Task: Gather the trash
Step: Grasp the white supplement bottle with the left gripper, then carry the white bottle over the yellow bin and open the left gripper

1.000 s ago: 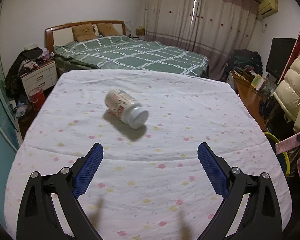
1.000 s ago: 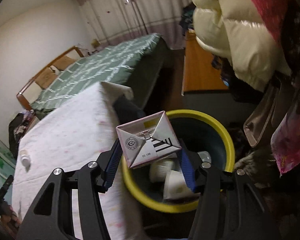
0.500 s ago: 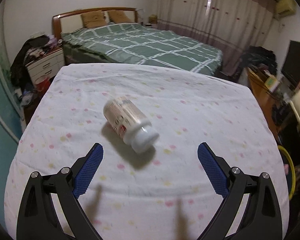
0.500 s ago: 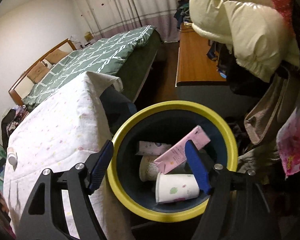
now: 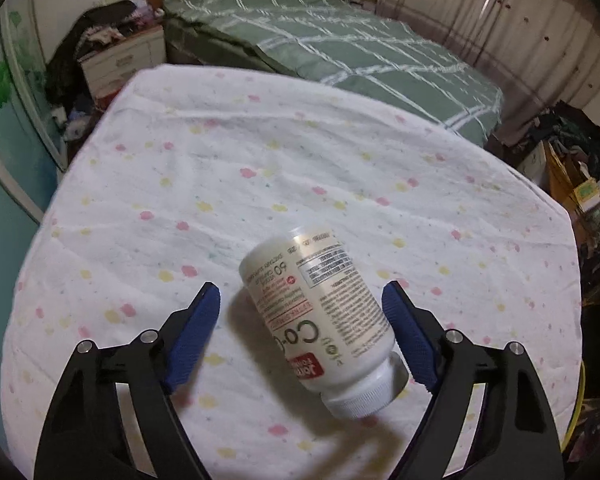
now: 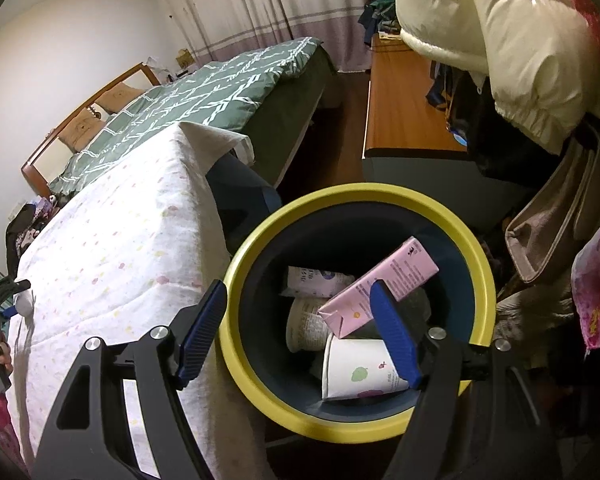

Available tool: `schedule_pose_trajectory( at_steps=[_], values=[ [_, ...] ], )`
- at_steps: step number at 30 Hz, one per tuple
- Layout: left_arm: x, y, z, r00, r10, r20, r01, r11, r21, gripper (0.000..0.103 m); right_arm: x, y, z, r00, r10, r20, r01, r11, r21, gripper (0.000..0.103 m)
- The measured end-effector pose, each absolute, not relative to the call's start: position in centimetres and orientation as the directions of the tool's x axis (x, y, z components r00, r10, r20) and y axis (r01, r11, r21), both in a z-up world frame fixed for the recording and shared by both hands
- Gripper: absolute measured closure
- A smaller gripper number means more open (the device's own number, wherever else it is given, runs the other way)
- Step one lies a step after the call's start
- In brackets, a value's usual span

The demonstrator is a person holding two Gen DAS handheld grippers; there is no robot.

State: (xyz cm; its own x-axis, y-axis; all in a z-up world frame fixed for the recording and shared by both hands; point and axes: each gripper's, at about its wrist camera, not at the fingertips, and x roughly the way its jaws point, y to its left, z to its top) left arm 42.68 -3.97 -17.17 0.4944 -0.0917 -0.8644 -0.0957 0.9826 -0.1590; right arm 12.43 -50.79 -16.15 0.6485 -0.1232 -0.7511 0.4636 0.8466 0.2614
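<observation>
We have the left gripper (image 5: 301,300) fingers spread around the supplement bottle (image 5: 320,320) lying on the desk (image 5: 220,168) — round, may roll or squirt out. Right gripper (image 6: 300,300) spread, empty, over the trash bin (image 6: 476,264).

The white plastic supplement bottle (image 5: 324,328) lies between the spread blue pads of the left gripper (image 5: 302,312), bare spotted white cloth (image 5: 220,184) all round it. Beneath the parted right gripper (image 6: 300,308), the yellow-rimmed dark round bin (image 6: 476,256) gapes unobstructed above, its floor crowded by 1 pink carton (image 6: 380,288) and white paper cups (image 6: 360,372).
</observation>
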Motion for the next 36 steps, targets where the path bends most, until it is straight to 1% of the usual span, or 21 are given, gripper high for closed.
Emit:
schedule_pose_trajectory(
  at_steps=[1,2,3,6,7,9,15,18,25,32,36],
  values=[
    [42.9,-4.1,-17.1,0.497,-0.081,-0.864,-0.091,0.985,-0.145,0.028,12.4,-50.9,-16.3,0.648,-0.121,-0.752,0.464,0.846,0.264,0.033],
    [43.1,-4.2,-17.1,0.498,-0.08,-0.863,-0.082,0.987,-0.139,0.032,12.4,-50.9,-16.4,0.647,-0.119,-0.753,0.464,0.845,0.265,0.033],
    [43.3,-4.5,-17.1,0.496,-0.081,-0.864,-0.066,0.989,-0.131,0.035,12.4,-51.0,-16.5,0.646,-0.117,-0.754,0.464,0.845,0.266,0.033],
    [43.6,-5.5,-17.0,0.496,-0.081,-0.864,-0.017,0.995,-0.103,0.038,12.2,-51.1,-16.8,0.645,-0.11,-0.757,0.461,0.845,0.271,0.033],
    [43.5,-5.9,-17.0,0.496,-0.084,-0.864,-0.002,0.995,-0.098,0.043,12.2,-51.1,-16.9,0.645,-0.108,-0.757,0.461,0.845,0.272,0.033],
    [43.2,-6.7,-16.9,0.497,-0.105,-0.861,0.043,0.994,-0.097,0.047,12.0,-51.2,-16.9,0.646,-0.105,-0.756,0.46,0.844,0.276,0.033],
    [40.7,-10.6,-16.2,0.521,-0.174,-0.836,0.193,0.978,-0.083,0.047,11.1,-51.4,-16.9,0.65,-0.1,-0.754,0.458,0.843,0.283,0.033],
    [38.6,-12.8,-15.5,0.519,-0.231,-0.823,0.265,0.959,-0.102,0.047,10.5,-51.5,-16.8,0.654,-0.1,-0.75,0.459,0.84,0.288,0.033],
    [33.2,-19.1,-12.6,0.514,-0.338,-0.788,0.433,0.896,-0.102,0.047,8.6,-51.5,-15.8,0.673,-0.126,-0.729,0.463,0.84,0.282,0.033],
    [28.0,-28.2,-10.0,0.452,-0.461,-0.763,0.619,0.779,-0.104,0.047,5.6,-51.7,-14.0,0.684,-0.191,-0.704,0.485,0.84,0.244,0.033],
    [25.6,-35.3,-9.5,0.387,-0.514,-0.766,0.724,0.683,-0.092,0.047,3.2,-52.1,-13.3,0.682,-0.233,-0.693,0.51,0.831,0.222,0.033]
  ],
)
